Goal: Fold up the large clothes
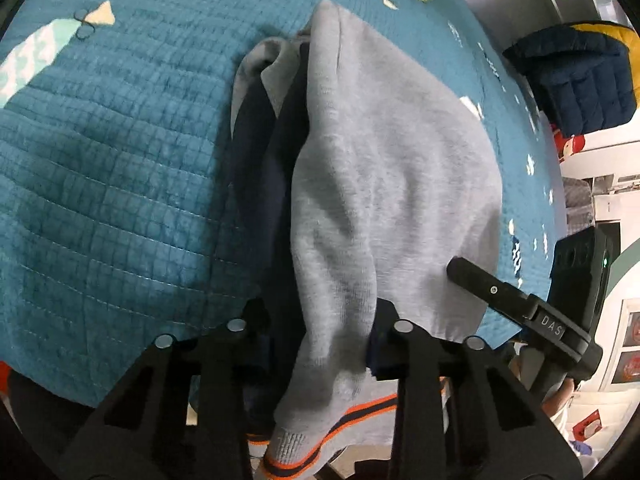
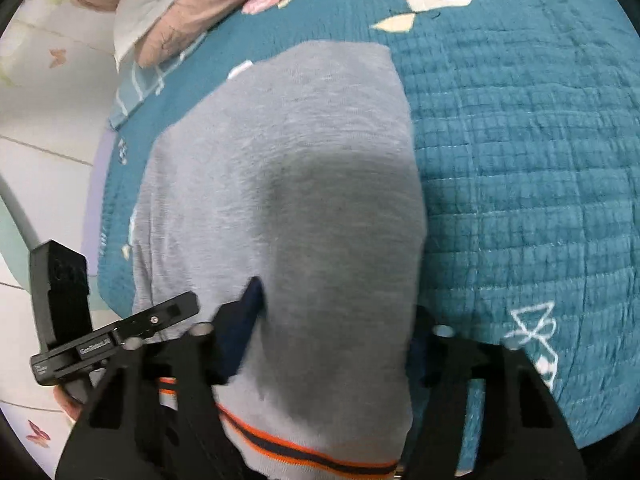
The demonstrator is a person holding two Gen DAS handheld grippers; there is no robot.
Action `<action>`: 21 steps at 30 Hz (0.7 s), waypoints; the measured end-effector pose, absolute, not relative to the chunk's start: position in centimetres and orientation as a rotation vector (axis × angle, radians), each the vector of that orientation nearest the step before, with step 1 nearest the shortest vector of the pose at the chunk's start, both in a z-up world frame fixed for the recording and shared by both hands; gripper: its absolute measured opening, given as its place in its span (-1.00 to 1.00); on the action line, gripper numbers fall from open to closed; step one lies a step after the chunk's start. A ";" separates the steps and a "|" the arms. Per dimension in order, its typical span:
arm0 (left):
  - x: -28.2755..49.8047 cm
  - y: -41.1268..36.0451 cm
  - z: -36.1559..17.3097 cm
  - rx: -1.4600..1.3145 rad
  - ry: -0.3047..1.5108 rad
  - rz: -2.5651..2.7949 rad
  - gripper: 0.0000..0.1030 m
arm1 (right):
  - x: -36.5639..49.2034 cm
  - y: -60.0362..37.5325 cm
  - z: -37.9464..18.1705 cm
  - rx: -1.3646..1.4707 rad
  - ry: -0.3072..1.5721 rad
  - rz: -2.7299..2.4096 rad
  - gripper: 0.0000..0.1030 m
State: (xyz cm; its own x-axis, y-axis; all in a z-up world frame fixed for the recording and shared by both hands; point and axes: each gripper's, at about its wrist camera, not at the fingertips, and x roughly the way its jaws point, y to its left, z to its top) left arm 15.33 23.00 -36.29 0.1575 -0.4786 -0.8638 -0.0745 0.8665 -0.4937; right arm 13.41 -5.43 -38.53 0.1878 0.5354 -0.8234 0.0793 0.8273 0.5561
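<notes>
Left wrist view: my left hand-held gripper (image 1: pixel 320 344) pinches a bunched fold of the grey sweatshirt (image 1: pixel 384 152) near its orange-and-navy striped hem (image 1: pixel 308 444), navy lining beside it. The garment runs straight away from the jaws across the teal quilted bed cover (image 1: pixel 120 168), its long axis along the pointing line. From the right wrist view, my right hand-held gripper (image 2: pixel 332 344) has the same hem edge between its fingers; I cannot tell whether they press on the cloth. Both hands sit at the near edge, close together, so I judge the coming fold carries the hem away from me. A navy puffer jacket (image 1: pixel 580 80) lies beyond the bed; pink bedding (image 2: pixel 168 12) lies at its far side, pale floor tiles (image 2: pixel 40 152) alongside.
</notes>
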 end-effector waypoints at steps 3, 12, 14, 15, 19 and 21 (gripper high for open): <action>15.4 22.0 -35.3 -0.397 1.395 -0.293 -0.43 | 13.0 -5.2 -37.2 0.537 1.334 0.370 -0.25; 17.2 22.7 -28.6 -0.275 1.295 -0.283 -0.44 | 15.4 -1.5 -31.9 0.484 1.251 0.492 -0.32; 18.3 24.0 -27.0 -0.261 1.265 -0.270 -0.44 | 17.1 0.1 -30.5 0.475 1.228 0.522 -0.32; 19.2 24.8 -26.1 -0.252 1.251 -0.262 -0.44 | 17.9 0.8 -30.0 0.477 1.222 0.532 -0.32; 23.0 28.6 -22.8 -0.183 1.195 -0.207 -0.44 | 22.3 5.1 -28.0 0.471 1.181 0.570 -0.32; 24.6 30.3 -22.0 -0.165 1.182 -0.182 -0.44 | 25.3 7.8 -27.3 0.471 1.166 0.596 -0.32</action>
State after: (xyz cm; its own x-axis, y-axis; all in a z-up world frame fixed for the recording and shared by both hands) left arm 24.64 30.26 -21.98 0.3677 -0.2270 -0.9018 0.0541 0.9733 -0.2229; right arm 25.30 7.77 -27.34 0.2728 0.6545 -0.7051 -0.1881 0.7551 0.6281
